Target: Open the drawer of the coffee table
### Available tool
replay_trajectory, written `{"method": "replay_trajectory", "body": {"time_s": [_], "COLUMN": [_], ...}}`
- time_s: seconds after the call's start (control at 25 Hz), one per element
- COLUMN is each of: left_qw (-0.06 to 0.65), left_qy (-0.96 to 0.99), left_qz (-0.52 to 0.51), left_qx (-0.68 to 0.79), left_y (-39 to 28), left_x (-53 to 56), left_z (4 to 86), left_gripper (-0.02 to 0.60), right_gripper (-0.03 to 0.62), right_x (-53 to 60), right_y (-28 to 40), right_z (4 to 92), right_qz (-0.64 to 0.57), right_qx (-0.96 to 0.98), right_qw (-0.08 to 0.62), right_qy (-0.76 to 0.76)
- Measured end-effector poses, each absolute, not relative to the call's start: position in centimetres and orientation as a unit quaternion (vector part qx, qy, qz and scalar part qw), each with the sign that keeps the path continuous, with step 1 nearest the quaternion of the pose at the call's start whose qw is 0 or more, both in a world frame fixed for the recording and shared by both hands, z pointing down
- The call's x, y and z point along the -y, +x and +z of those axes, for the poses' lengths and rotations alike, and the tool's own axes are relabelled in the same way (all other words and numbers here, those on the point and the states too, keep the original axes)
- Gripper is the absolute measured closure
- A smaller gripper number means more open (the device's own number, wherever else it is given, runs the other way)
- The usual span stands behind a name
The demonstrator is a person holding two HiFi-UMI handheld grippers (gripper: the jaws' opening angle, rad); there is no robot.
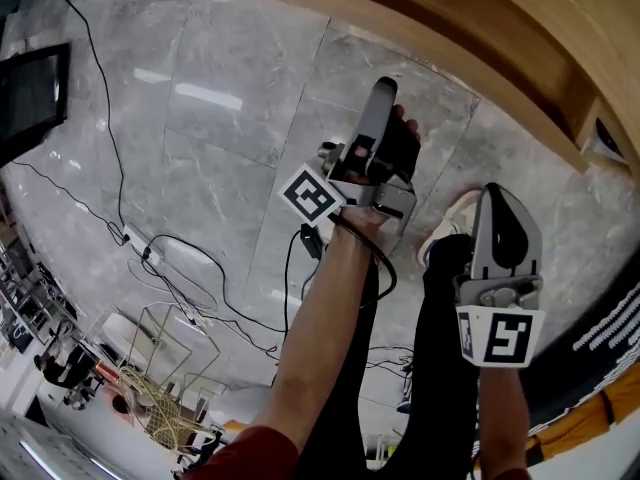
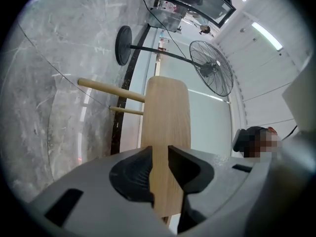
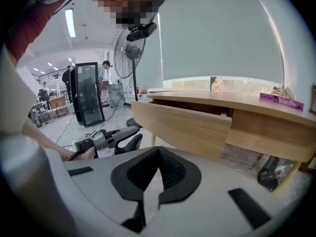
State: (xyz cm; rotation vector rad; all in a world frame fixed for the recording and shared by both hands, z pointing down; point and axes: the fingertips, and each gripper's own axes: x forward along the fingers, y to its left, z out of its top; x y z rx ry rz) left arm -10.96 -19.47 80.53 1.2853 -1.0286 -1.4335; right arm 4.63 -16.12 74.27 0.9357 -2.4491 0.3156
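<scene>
At twelve o'clock from the right gripper [image 3: 158,152], jaws together, the coffee table drawer [image 3: 180,125] juts open, its edge clear of the left gripper [image 3: 111,138], slightly parted and empty over bare floor [image 1: 220,168].

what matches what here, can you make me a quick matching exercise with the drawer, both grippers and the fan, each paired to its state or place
1 drawer
2 left gripper
3 right gripper
4 fan

a fingers together, nothing between them
b stands on the floor
c pulled out of the coffee table
d fingers apart

Pairs: 1-c, 2-d, 3-a, 4-b
</scene>
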Motion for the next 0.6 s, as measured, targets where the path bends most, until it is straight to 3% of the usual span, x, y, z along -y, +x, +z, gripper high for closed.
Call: {"method": "replay_trajectory", "body": {"time_s": [0.2, 0.36, 0.6], "left_qw": [0.469, 0.461, 0.432], "left_qy": [0.526, 0.53, 0.56], "left_qz": [-0.583, -0.609, -0.626], "left_qx": [0.404, 0.369, 0.329], "left_y": [-10.0, -9.2, -8.1], "left_x": [20.4, 22.1, 24.8], "left_z": [81.7, 81.8, 80.3], "left_gripper": [0.416, 0.316, 0.282], "right_gripper": [0.597, 0.597, 0.597], "right_x": [16.6, 17.1, 17.8], "right_y": [4.7, 5.5, 7.0], "right_z": [74.8, 75.5, 76.8], "right_qz": [0.116, 0.117, 0.12], "right_qx": [0.899, 0.898, 0.894], "right_qw": [0.244, 0.245, 0.254], "right_qy": [0.344, 0.346, 0.348]}}
